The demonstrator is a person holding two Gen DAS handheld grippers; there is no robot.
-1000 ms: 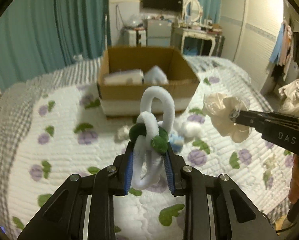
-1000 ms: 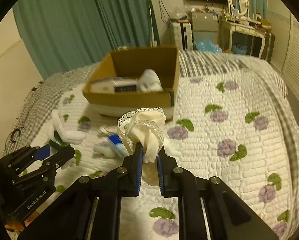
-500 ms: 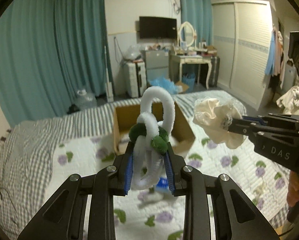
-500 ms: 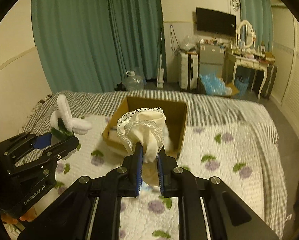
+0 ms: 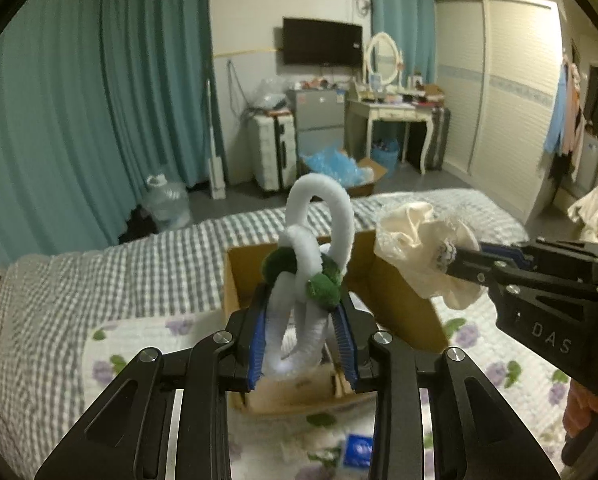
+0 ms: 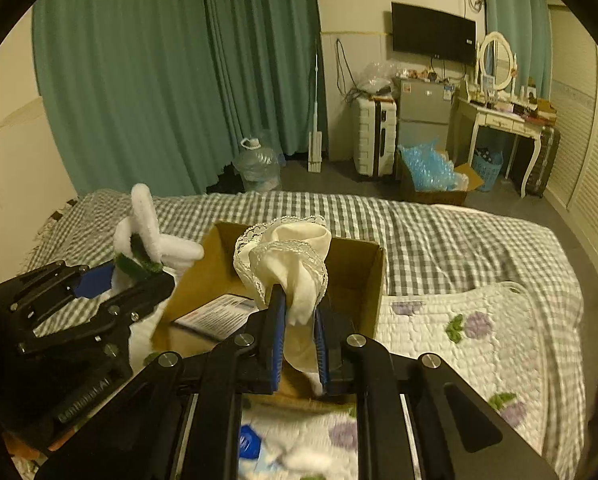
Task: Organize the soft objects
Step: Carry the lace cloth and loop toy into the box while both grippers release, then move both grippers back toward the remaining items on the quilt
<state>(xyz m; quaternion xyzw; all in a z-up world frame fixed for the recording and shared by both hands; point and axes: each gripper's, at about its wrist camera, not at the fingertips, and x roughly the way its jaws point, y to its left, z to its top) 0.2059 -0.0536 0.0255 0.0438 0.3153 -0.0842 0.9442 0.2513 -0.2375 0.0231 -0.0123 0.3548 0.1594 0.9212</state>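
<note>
My left gripper (image 5: pixel 303 320) is shut on a white fuzzy looped toy with green pompoms (image 5: pixel 319 240) and holds it in the air over the near edge of the open cardboard box (image 5: pixel 399 304). My right gripper (image 6: pixel 299 320) is shut on a cream lace-trimmed cloth (image 6: pixel 291 256) and holds it above the same box (image 6: pixel 359 280). In the left wrist view the right gripper (image 5: pixel 459 260) comes in from the right with the cloth (image 5: pixel 419 240). In the right wrist view the left gripper (image 6: pixel 139 276) sits at the left with the toy (image 6: pixel 147 232). A white packet (image 6: pixel 215 312) lies in the box.
The box stands on a bed with a flower-print quilt (image 6: pixel 479 340) over a checked blanket (image 6: pixel 439 232). A blue-and-white packet (image 5: pixel 357 450) and small white soft bits (image 6: pixel 303 458) lie on the quilt near the box's front. Curtains, a dresser and a wardrobe are behind.
Both grippers have risen and moved forward with their loads. They were low over the quilt in front of the box and are now above it.
</note>
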